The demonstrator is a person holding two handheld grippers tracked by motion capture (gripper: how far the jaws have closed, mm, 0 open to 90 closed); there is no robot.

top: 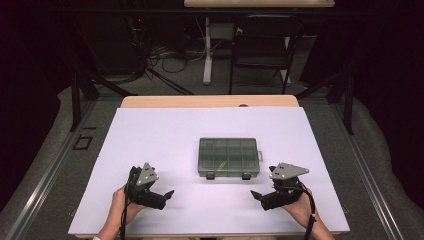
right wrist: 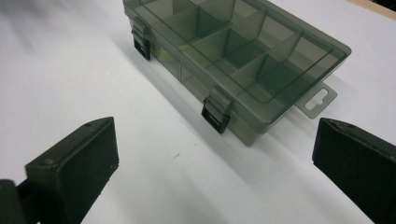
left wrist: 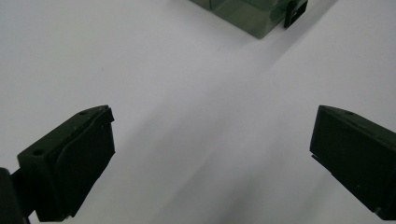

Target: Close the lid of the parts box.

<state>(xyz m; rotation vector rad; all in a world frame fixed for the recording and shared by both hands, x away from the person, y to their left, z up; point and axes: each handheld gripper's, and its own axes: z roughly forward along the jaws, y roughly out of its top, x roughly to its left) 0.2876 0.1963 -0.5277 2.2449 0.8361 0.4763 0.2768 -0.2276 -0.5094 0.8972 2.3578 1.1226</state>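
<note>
A smoky-grey translucent compartment box lies shut in the middle of the white table cover, its two black latches facing the near edge. In the right gripper view the box shows its dividers, both latches and a hang tab. My left gripper rests near the front left, open, nothing between its jaws; a corner of the box sits far ahead of it. My right gripper rests at the front right, open and apart from the box.
The white cover spreads over a wooden table. Beyond the table stand a black folding chair, a white desk leg and loose cables on the floor. A black frame flanks the left side.
</note>
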